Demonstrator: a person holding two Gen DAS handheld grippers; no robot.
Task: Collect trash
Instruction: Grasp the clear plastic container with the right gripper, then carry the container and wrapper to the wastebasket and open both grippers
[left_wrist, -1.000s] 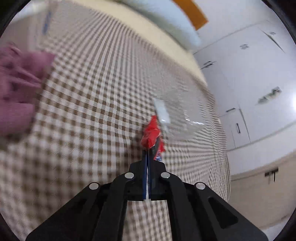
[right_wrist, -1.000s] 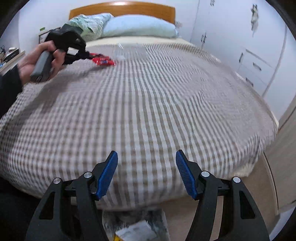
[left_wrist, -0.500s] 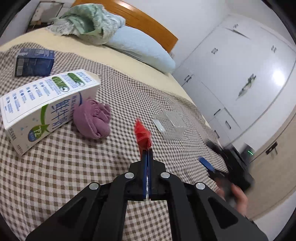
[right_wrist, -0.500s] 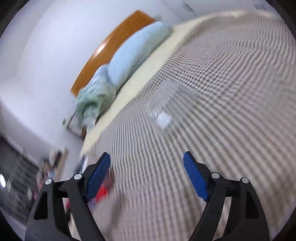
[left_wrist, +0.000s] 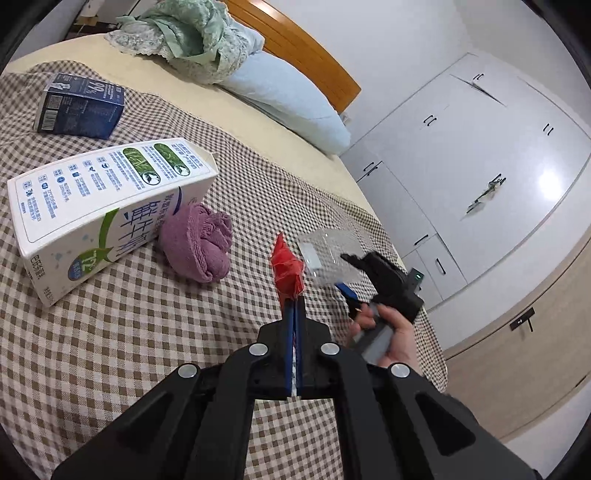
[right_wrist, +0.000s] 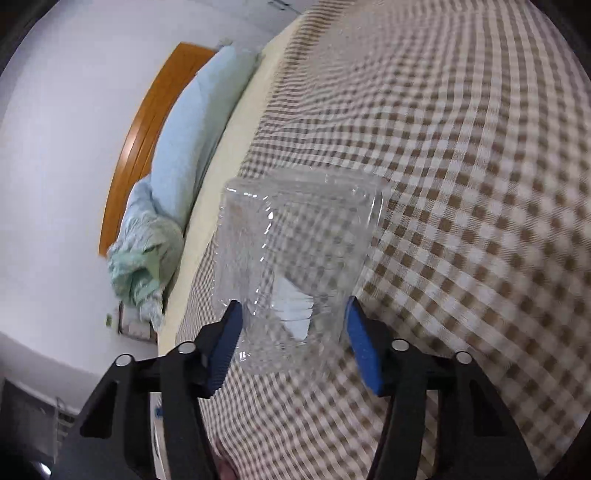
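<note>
Left gripper (left_wrist: 294, 306) clamped, right gripper (right_wrist: 293, 341) closing

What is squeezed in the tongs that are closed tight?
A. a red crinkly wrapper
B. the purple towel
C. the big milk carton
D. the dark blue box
A: in the left wrist view the left tongs are shut on the red crinkly wrapper, which sticks up from their tips, while the purple towel, milk carton and dark blue box lie untouched on the checked bedspread.
</note>
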